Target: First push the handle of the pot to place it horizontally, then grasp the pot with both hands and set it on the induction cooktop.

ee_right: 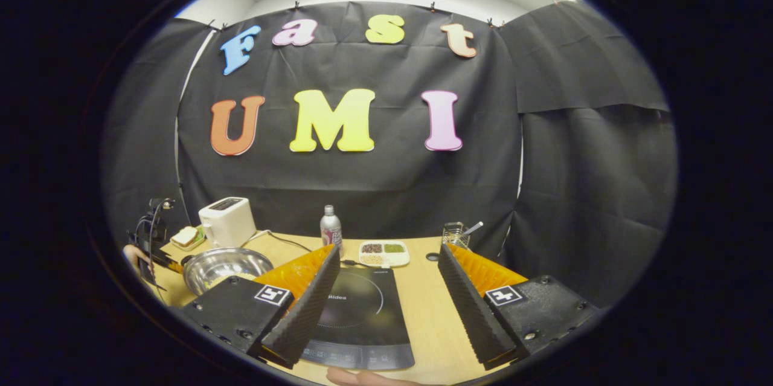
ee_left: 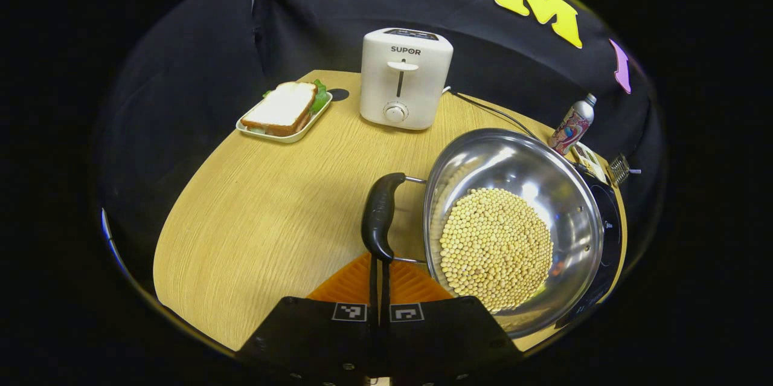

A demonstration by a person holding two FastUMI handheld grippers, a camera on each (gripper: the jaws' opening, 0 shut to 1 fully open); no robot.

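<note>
A steel pot (ee_left: 513,223) holding yellow beans (ee_left: 496,247) sits on the wooden table, its black handle (ee_left: 380,217) standing up on the left side. My left gripper (ee_left: 379,264) is shut, its tips touching the handle's lower end with nothing between the fingers. The black induction cooktop (ee_left: 610,226) lies just behind the pot on the right. In the right gripper view, my right gripper (ee_right: 388,253) is open and empty above the cooktop (ee_right: 362,307), with the pot (ee_right: 226,265) to the left of it.
A white toaster (ee_left: 406,79) and a tray with a sandwich (ee_left: 284,109) stand at the table's far side. A spray bottle (ee_left: 570,126), a divided dish of grains (ee_right: 384,253) and a wire holder (ee_right: 456,234) stand near the back wall. A cord (ee_left: 489,111) runs from the toaster.
</note>
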